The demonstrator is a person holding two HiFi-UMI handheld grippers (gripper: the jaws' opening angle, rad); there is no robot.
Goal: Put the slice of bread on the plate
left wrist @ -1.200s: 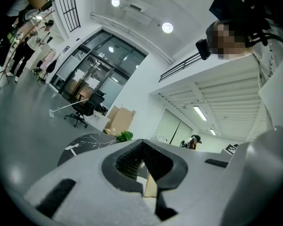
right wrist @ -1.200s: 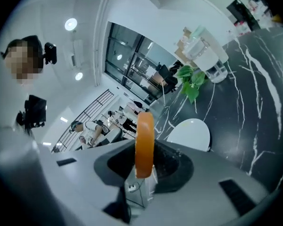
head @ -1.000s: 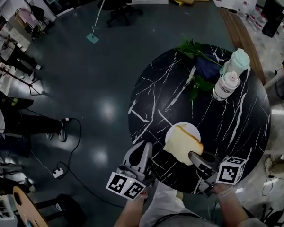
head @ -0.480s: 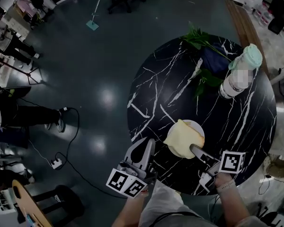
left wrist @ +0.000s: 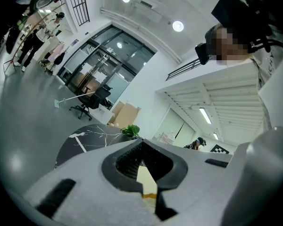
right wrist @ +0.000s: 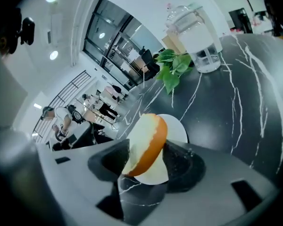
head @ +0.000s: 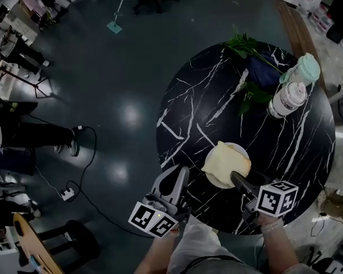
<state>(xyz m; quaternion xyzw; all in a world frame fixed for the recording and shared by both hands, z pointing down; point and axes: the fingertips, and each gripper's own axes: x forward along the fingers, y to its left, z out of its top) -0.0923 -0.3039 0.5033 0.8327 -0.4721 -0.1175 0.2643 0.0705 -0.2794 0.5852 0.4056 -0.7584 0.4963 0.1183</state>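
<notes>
A pale slice of bread [head: 225, 163] with an orange crust lies over the small white plate [head: 242, 150] near the front of the round black marble table [head: 206, 101]. My right gripper [head: 236, 178] reaches it from the near side. In the right gripper view the bread [right wrist: 148, 142] stands tilted between the widening jaws of the right gripper [right wrist: 146, 163], with the plate [right wrist: 178, 128] just behind; its pads no longer squeeze it. My left gripper [head: 179, 177] hovers at the table's near-left edge, and in its own view the left gripper [left wrist: 142, 166] is shut and empty.
At the table's far right stand a clear lidded jar [head: 288, 99] and a mint-green container [head: 302, 69], beside green leaves [head: 246, 45] and a dark blue object [head: 263, 73]. A cable and power strip [head: 68, 196] lie on the floor at left, where people stand.
My right gripper came down and forward with the bread, which now rests over the plate instead of hanging tilted before it. Its jaws have spread apart. The left gripper stayed put.
</notes>
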